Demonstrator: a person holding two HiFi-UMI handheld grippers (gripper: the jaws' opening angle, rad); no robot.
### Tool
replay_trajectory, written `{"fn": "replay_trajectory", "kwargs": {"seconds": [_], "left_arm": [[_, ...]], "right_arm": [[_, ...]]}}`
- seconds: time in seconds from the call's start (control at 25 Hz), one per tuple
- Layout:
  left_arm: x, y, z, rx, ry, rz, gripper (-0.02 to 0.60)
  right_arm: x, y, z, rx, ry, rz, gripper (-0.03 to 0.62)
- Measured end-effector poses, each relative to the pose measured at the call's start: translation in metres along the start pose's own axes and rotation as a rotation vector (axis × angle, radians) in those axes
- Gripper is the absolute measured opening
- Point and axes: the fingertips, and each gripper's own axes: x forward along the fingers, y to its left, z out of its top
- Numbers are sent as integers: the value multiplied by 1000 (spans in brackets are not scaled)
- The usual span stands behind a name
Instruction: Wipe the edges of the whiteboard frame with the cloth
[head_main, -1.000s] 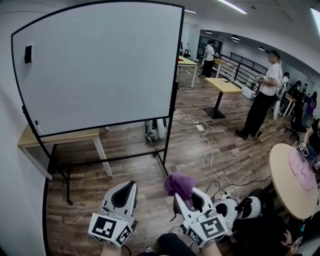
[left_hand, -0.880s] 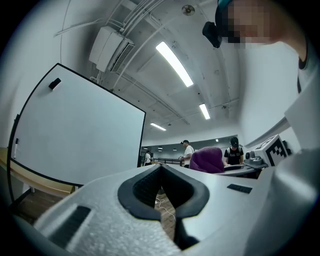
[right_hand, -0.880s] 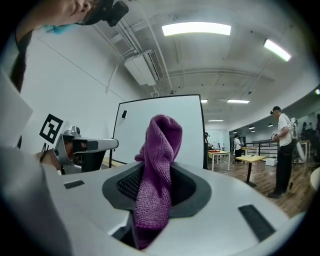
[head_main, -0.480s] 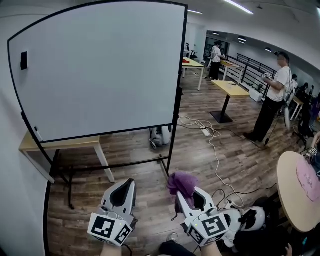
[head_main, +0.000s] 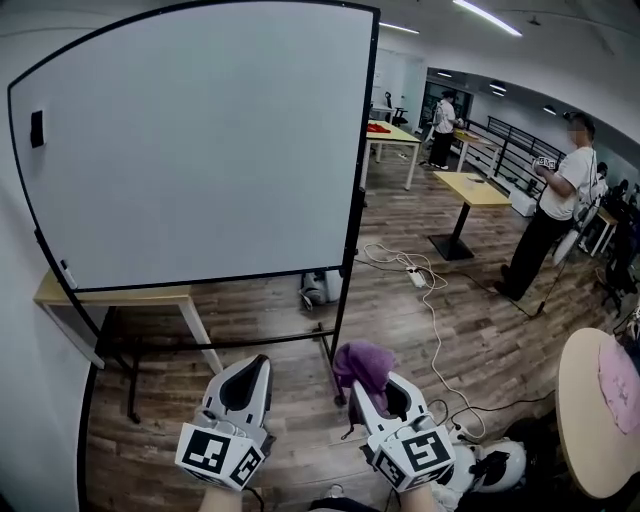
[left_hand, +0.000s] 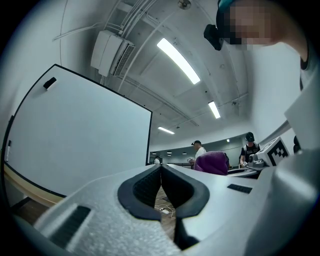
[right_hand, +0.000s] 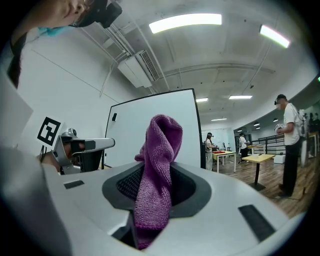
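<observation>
A large whiteboard (head_main: 200, 150) with a thin black frame (head_main: 358, 150) stands on a black wheeled stand ahead of me. The whiteboard (left_hand: 75, 140) fills the left of the left gripper view and the whiteboard (right_hand: 155, 135) stands behind the cloth in the right gripper view. My right gripper (head_main: 372, 385) is shut on a purple cloth (head_main: 362, 362), which sticks up from the jaws as a folded bunch (right_hand: 159, 165). My left gripper (head_main: 247, 380) is shut with nothing in it; its jaws meet at the tip (left_hand: 161, 167). Both grippers are low, well short of the board.
A black eraser (head_main: 37, 128) sticks to the board's upper left. A wooden table (head_main: 110, 295) stands behind the stand. Cables (head_main: 420, 290) run across the wood floor. People (head_main: 555, 215) and desks (head_main: 470, 190) are at the right, a round table (head_main: 595, 410) at the lower right.
The view has shifted toward the whiteboard, which now looks larger and nearer. Both grippers hold their places low in the view, the cloth still gripped.
</observation>
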Motion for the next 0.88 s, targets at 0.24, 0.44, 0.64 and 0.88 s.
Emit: {"fn": "replay_trajectory", "kwargs": {"seconds": [0.24,0.44,0.64,0.88], "left_arm": [[37,-12,-6,1,-19,18,18],[55,-23,-12,6,-25,37,18],[68,-26,-17,29,-13,57,18],[78,-16,-18,30,-8,79,18]], "right_arm": [[10,-40,-2,-3,-2,18,121],[13,-63,-4,5,-7,40,121],[21,-78,-6,22,-18,65,121],[36,-85,-9,28,-8,84,121]]}}
